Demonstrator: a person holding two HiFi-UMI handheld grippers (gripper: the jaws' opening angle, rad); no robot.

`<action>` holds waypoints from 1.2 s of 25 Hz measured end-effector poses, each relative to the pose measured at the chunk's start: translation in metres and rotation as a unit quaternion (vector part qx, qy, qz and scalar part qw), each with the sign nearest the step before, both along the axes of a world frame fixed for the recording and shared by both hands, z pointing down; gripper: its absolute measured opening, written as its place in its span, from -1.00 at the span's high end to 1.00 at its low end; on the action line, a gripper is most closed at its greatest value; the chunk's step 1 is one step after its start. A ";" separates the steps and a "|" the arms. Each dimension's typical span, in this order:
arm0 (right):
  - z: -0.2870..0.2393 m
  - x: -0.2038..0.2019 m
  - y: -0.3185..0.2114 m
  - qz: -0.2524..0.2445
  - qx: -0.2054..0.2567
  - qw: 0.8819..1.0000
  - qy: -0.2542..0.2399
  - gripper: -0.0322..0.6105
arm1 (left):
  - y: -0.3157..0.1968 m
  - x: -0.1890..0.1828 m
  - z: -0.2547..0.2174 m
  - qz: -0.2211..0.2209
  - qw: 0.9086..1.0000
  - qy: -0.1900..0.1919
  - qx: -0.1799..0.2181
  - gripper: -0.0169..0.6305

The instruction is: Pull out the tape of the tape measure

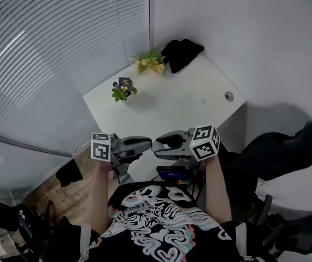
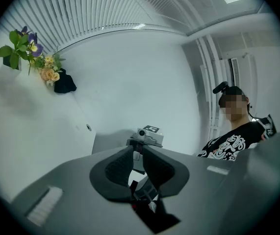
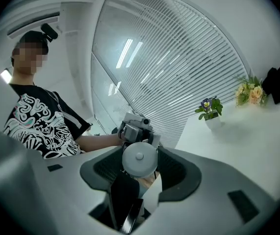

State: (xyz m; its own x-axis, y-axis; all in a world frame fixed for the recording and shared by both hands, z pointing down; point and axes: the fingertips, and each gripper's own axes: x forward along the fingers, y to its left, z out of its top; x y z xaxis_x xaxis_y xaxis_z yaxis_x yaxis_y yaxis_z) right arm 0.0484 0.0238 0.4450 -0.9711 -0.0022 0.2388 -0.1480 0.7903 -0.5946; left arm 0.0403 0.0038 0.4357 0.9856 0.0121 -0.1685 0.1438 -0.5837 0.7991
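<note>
Okay, my right gripper (image 3: pixel 139 152) is clamping the tape measure (image 3: pixel 139 159), and I'm judging it light and hard-cased. My left gripper (image 2: pixel 138 153) is hanging slightly parted, and I'm eyeing the thin, springy tape's end tab to pinch.

No legible text, no brand names, no readable numbers

White table (image 1: pixel 183 100) in front of me carried a potted purple flower (image 1: pixel 123 88) at 9 o'clock, yellow flowers (image 1: pixel 150 63) at 11, a black cloth bundle (image 1: pixel 181 53) just beside them at 12, and a round grommet (image 1: pixel 229 96) at 3.
</note>
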 end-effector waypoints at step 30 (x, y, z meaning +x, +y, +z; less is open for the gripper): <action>-0.014 0.029 -0.115 0.238 -0.050 0.952 -0.187 0.25 | -0.076 0.006 0.028 -0.069 0.993 0.036 -0.085 0.93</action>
